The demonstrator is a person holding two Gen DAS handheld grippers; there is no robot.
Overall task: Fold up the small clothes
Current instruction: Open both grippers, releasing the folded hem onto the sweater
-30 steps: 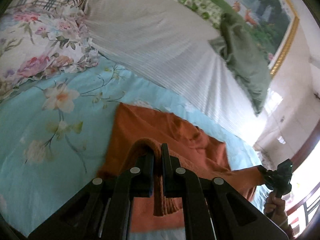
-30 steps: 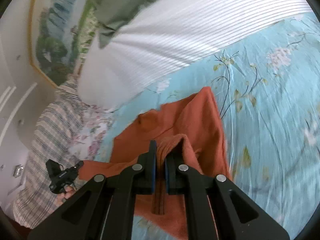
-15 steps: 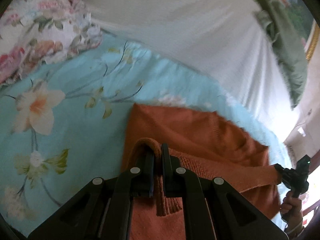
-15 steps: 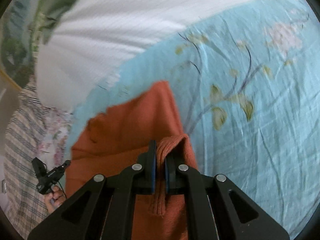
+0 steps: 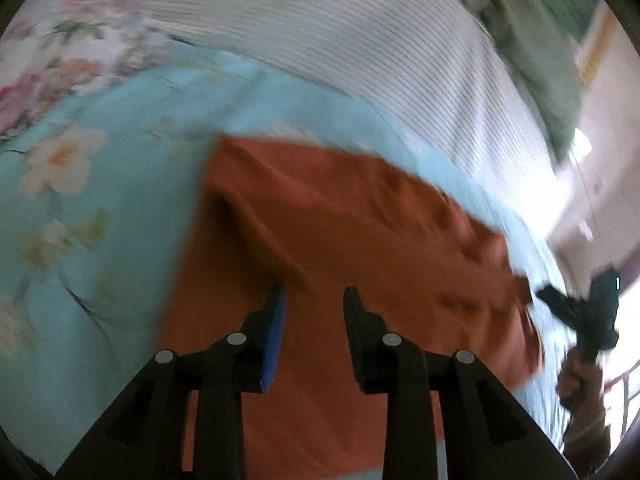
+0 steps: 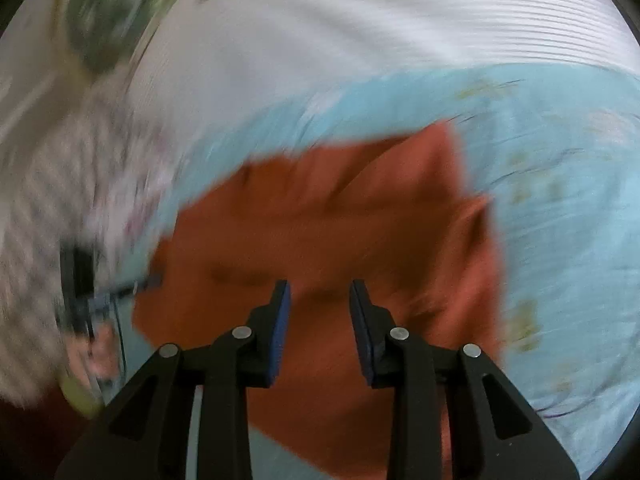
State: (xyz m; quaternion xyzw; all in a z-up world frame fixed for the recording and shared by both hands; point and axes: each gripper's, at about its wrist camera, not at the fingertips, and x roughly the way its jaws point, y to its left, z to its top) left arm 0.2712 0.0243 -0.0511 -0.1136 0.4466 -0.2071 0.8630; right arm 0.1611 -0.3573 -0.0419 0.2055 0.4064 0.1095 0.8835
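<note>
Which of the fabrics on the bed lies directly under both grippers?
The orange garment, plain rust-coloured, spread on the blue floral sheet; the white striped cover lies farther back.

- Motion blur is smearing the whole right wrist view; the left gripper (image 6: 86, 280) and the hand (image 6: 100, 350) holding it are showing only as dark and pink streaks.
- The orange garment (image 5: 360, 260) is running under the gripper frame and off the bottom edge in both views.
- The framed picture (image 5: 592, 52) is being cropped by the lens rim, its subject unreadable.
</note>
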